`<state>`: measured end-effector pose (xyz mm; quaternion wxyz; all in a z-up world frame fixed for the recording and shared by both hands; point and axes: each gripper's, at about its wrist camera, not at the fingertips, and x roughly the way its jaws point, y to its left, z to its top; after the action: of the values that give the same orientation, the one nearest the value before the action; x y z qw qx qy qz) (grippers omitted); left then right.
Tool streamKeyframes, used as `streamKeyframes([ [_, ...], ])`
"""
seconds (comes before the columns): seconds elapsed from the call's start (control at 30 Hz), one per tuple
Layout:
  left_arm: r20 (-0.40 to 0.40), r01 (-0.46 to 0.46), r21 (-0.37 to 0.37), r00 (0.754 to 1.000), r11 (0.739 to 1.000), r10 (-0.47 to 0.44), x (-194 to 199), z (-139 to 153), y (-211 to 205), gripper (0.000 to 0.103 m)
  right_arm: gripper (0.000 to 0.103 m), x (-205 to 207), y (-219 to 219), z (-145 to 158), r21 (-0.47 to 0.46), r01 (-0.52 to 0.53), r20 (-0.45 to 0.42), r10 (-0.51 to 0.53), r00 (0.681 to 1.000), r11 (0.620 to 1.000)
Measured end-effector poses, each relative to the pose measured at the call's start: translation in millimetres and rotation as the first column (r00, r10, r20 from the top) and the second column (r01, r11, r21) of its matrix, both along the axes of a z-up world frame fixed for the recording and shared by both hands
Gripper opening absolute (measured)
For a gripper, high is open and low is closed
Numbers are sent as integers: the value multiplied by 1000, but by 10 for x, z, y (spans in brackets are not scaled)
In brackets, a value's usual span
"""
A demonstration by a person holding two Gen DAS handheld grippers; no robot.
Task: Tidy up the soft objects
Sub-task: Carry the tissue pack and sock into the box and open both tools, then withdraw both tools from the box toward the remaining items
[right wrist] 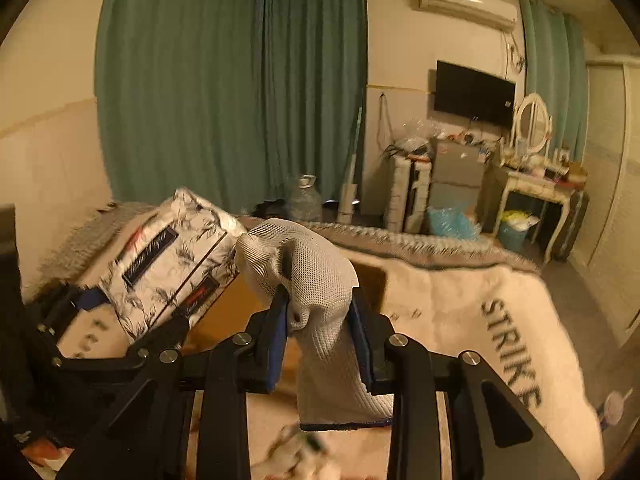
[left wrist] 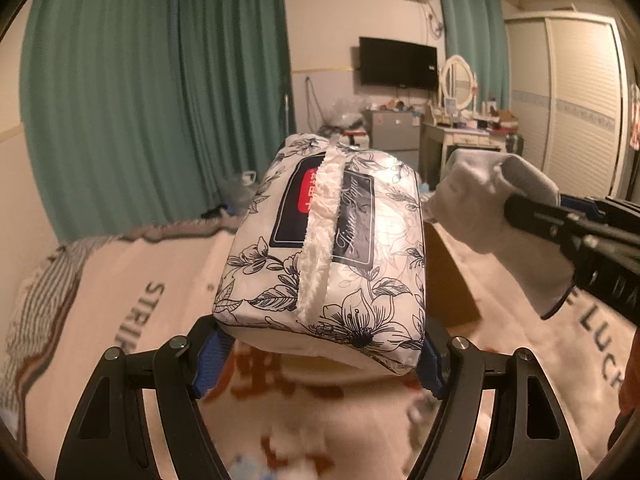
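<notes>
My left gripper (left wrist: 320,356) is shut on a soft tissue pack (left wrist: 332,240) with a black floral print and holds it in the air above the bed. The pack also shows in the right wrist view (right wrist: 168,264), at the left. My right gripper (right wrist: 320,320) is shut on a grey-white sock (right wrist: 316,280), which hangs down between its fingers. The sock also shows in the left wrist view (left wrist: 496,208), just right of the pack, held by the right gripper (left wrist: 516,204). A brown cardboard box (left wrist: 448,280) lies on the bed below and behind both.
A cream blanket (right wrist: 460,320) with dark lettering covers the bed. Small loose items lie blurred on the blanket near me (left wrist: 288,464). Beyond the bed stand green curtains (left wrist: 160,100), a water jug (right wrist: 306,198), a small fridge (left wrist: 394,130) and a dressing table (right wrist: 532,188).
</notes>
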<state>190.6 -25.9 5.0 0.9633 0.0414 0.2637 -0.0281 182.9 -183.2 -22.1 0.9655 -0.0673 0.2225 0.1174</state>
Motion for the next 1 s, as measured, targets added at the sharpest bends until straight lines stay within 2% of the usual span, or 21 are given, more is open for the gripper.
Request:
streamKeyframes([
  [0.07, 0, -2, 18, 1000, 1000, 2, 208, -75, -43, 75, 29, 226, 65, -66, -35, 16, 9, -16, 1000, 999],
  [0.27, -23, -12, 54, 1000, 998, 13, 741, -402, -175, 75, 29, 875, 149, -359, -64, 30, -26, -32, 999, 997],
  [0.5, -101, -4, 44, 995, 999, 9, 995, -607, -153, 76, 29, 1408, 91, -676, 24, 8, -141, -4, 990, 1000],
  [0.57, -109, 9, 27, 994, 1000, -6, 989, -618, -139, 79, 29, 1443, 56, -733, 35, 4, -160, 1, 987, 999],
  [0.67, -131, 19, -21, 991, 1000, -21, 948, -600, -99, 83, 35, 1451, 5, -780, 52, 20, -185, -10, 983, 998],
  [0.73, -149, 22, 4, 989, 1000, -21, 921, -570, -163, 83, 53, 1401, 6, -754, 65, 27, -192, -14, 981, 998],
  [0.8, -141, 22, 48, 990, 999, -15, 862, -506, -238, 83, 59, 1280, -16, -665, 58, 31, -169, -21, 985, 998],
  [0.9, -113, 29, 91, 993, 995, -19, 642, -296, -278, 83, 59, 1004, -55, -442, 54, 35, -134, -28, 991, 998],
  [1.0, -75, 27, 98, 997, 995, -20, 403, -56, -223, 84, 60, 672, -91, -184, 50, 32, -108, -27, 994, 998],
])
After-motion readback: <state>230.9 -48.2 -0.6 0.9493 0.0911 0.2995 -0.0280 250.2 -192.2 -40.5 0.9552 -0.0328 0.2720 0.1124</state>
